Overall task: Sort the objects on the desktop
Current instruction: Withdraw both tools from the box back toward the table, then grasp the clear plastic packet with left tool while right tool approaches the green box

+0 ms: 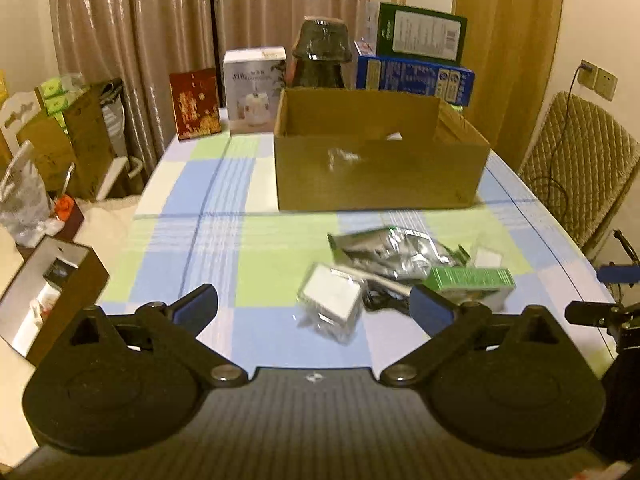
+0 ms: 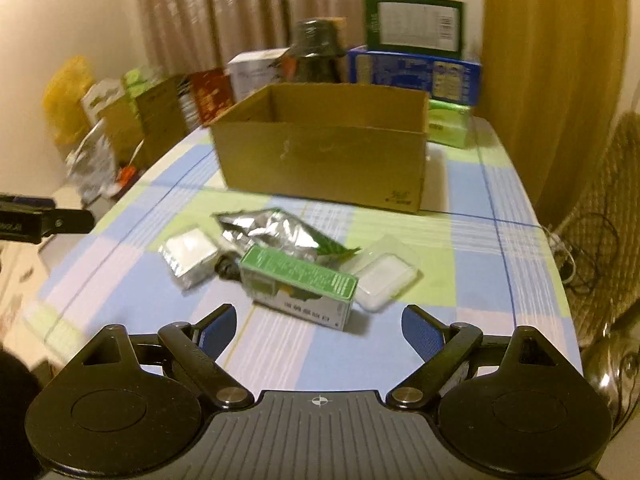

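Black and blue, the left hand-held gripper (image 1: 314, 306) hangs low over the near edge of the table (image 1: 224, 240), with its fingers spread wide and nothing between them. The right hand-held gripper (image 2: 318, 326) is wide apart too and holds nothing. Just past them, a small pile of things lies on the checked cloth of blue, green and white. A green and white box (image 2: 300, 286) lies on its side at the front of the pile. A white block in clear wrap (image 2: 188, 256) sits to its left, and a clear plastic case with something white inside (image 2: 382, 276) touches its right end. A shiny silver bag (image 2: 272, 232) lies crumpled behind them. A dark thing pokes out under the bag, too blurry to tell. Farther back stands an open cardboard box (image 2: 320, 156). Behind it, more boxes (image 2: 414, 70) and a dark glass jar (image 1: 322, 54) stand in front of the curtains (image 1: 132, 28).
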The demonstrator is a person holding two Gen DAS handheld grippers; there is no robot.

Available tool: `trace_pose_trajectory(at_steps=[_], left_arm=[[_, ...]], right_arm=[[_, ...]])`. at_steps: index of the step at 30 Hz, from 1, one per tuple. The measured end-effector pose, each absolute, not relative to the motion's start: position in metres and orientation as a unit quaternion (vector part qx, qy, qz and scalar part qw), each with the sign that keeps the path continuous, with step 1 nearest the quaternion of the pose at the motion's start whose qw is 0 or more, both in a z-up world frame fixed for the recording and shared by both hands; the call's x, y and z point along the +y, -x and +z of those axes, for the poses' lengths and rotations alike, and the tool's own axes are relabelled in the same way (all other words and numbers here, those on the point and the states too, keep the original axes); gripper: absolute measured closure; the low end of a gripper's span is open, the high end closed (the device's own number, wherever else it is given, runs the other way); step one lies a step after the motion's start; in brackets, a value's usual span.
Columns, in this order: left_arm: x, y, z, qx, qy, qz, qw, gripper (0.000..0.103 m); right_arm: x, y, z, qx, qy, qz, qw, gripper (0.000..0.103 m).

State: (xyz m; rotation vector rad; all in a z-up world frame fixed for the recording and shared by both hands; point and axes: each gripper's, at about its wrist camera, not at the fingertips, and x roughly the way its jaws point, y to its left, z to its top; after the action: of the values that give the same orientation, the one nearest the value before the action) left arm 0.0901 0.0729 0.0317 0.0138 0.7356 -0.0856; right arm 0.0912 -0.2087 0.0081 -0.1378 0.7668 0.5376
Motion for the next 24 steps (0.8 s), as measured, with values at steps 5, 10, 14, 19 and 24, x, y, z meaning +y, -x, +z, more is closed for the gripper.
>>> trace_pose_trajectory(at_steps=[5,10,14,19,24], left_arm=[[0.068,-0.086,0.020,0.370,-0.019,-0.053,0.927,0.003],[0.070,-0.089,0.014,0.379,-0.028,-0.061,0.923,0.003],[0.070,-0.091,0.009,0.383,-0.043,-0.072,0.920,0.003],[0.071,-0.099,0.002,0.389,-0.057,-0.076,0.916,0.003],[0.071,-0.110,-0.005,0.393,-0.070,-0.087,0.913,0.003]], right_arm=[[-0.202,-0.088,0.003,0.372,0.118,0.284,0.876,0.016],[-0.199,-0.089,-0.005,0.376,0.139,0.293,0.868,0.016],[-0.197,-0.095,-0.010,0.379,0.157,0.306,0.859,0.016],[-0.191,-0.106,-0.013,0.376,0.186,0.318,0.850,0.016],[-0.183,-0.120,-0.021,0.366,0.222,0.330,0.841,0.016]])
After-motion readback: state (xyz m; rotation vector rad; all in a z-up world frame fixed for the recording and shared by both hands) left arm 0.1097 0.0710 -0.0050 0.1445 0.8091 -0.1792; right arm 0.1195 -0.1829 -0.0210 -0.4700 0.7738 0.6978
